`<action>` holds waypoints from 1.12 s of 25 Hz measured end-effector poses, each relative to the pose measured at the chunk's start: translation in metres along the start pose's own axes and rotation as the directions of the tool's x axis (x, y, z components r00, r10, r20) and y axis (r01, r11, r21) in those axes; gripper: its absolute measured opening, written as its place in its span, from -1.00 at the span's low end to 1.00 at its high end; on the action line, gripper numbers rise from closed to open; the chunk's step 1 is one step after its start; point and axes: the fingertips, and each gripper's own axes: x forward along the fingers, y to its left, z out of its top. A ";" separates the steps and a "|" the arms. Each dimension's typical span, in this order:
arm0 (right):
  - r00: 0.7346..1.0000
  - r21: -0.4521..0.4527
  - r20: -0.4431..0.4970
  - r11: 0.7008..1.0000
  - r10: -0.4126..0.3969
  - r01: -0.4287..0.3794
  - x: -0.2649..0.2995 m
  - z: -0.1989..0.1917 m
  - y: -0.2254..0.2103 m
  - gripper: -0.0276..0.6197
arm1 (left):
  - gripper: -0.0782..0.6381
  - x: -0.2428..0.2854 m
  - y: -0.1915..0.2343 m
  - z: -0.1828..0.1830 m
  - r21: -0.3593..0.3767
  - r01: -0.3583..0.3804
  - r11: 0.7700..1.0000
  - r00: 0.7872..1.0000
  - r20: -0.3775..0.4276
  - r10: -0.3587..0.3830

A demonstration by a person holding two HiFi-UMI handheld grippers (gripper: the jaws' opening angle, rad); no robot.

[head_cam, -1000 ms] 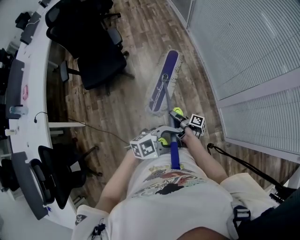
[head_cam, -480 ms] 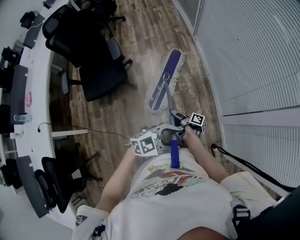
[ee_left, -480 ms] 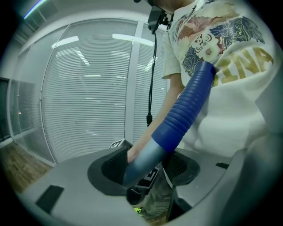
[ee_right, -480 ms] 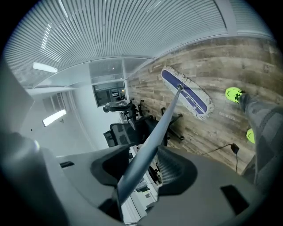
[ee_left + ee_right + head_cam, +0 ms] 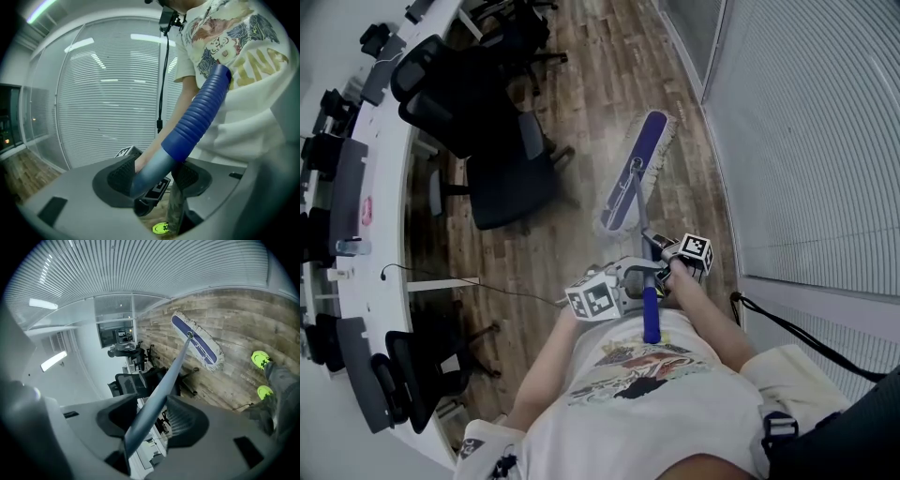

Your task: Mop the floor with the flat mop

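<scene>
The flat mop's blue head [image 5: 633, 173] with its white fringe lies flat on the wooden floor, ahead of me and beside the window wall. Its grey handle [image 5: 640, 216] slopes back to my chest and ends in a ribbed blue grip [image 5: 651, 314]. My left gripper [image 5: 637, 277] is shut on the handle [image 5: 150, 171] just below the blue grip [image 5: 199, 117]. My right gripper [image 5: 658, 247] is shut on the handle [image 5: 159, 385] a little lower down. Past it, the mop head [image 5: 197, 341] rests on the boards.
Black office chairs [image 5: 502, 178] stand left of the mop by a curved white desk [image 5: 380, 169]. A wall of blinds [image 5: 806, 141] runs along the right. A thin cable [image 5: 487, 281] lies on the floor. My lime shoes [image 5: 260, 359] show near the handle.
The mop head has slid forward along the floor by the blinds, and I have walked after it. The chairs have drifted back in view. Both grips on the handle are unchanged.
</scene>
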 end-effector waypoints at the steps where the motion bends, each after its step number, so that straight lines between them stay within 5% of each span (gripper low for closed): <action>1: 1.000 -0.002 -0.001 1.000 -0.002 0.002 0.005 0.008 0.004 -0.31 | -0.17 0.002 0.011 0.000 0.000 -0.002 1.000 1.000 -0.003 0.002; 18: 1.000 0.013 0.014 1.000 0.006 -0.006 0.123 0.136 0.093 -0.31 | -0.16 -0.012 0.206 0.011 0.000 0.063 0.998 0.995 0.078 -0.063; 28: 0.999 -0.001 0.034 1.000 0.014 -0.014 0.244 0.223 0.178 -0.31 | -0.16 -0.062 0.370 0.009 0.010 0.095 0.995 0.990 0.099 -0.096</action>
